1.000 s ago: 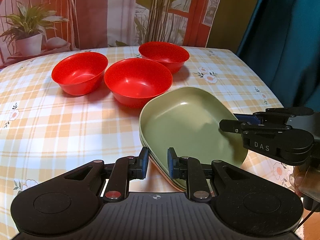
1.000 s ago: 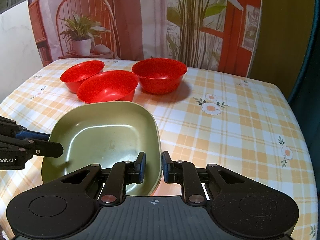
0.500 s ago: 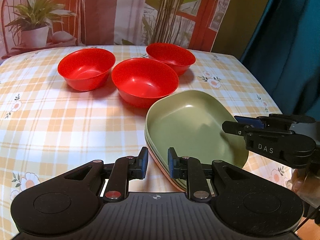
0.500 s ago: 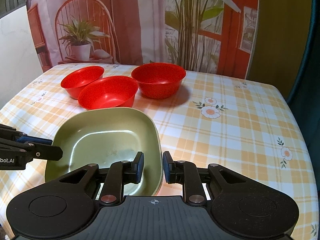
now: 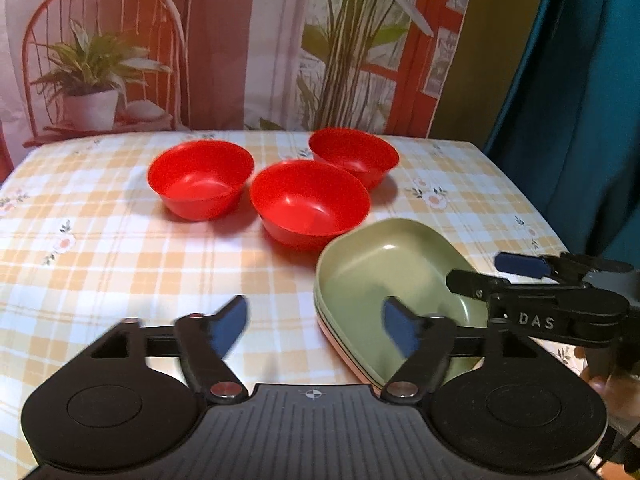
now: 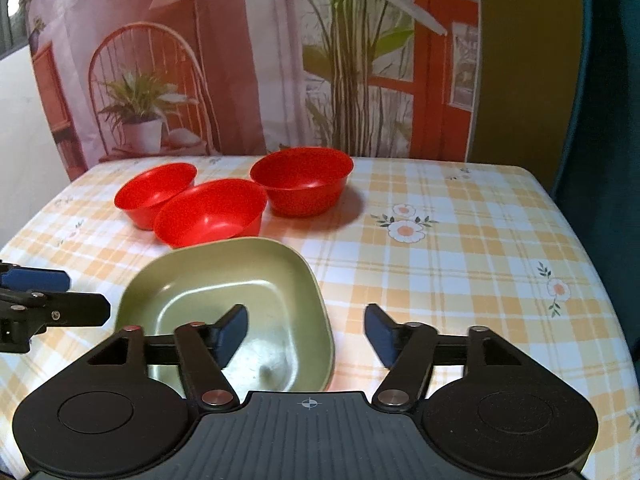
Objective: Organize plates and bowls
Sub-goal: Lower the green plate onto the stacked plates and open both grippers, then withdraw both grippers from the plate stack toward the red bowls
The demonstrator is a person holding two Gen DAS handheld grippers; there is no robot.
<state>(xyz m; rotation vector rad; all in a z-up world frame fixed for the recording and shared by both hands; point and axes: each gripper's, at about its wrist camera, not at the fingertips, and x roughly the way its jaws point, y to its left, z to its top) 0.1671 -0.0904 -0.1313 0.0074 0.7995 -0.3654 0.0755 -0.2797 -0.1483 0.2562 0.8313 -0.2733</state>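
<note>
Three red bowls sit close together at the back of the table: the left one (image 5: 200, 178), the middle one (image 5: 308, 204) and the right one (image 5: 354, 156). In front of them lies a stack of squarish plates with a green plate (image 5: 384, 276) on top and a pink edge (image 5: 344, 356) underneath. My left gripper (image 5: 314, 316) hovers over the stack's left rim, jaws opening, pads off the rim. My right gripper (image 6: 306, 322) straddles the green plate's (image 6: 224, 280) right rim, jaws opening too, nothing pressed. Each gripper shows in the other's view: right gripper (image 5: 492, 272), left gripper (image 6: 60, 294).
A checked yellow tablecloth (image 6: 440, 264) with flower prints covers the table. Behind it hangs a printed backdrop (image 5: 280, 40) showing a chair and plants. A dark teal curtain (image 5: 580, 100) hangs beyond the table's right edge. A person's fingers (image 5: 596, 380) show behind the right gripper.
Both grippers' jaws went from nearly shut at the green plate's rims to wide apart. The left gripper drew back and up a little; the bowls and plates stayed put.
</note>
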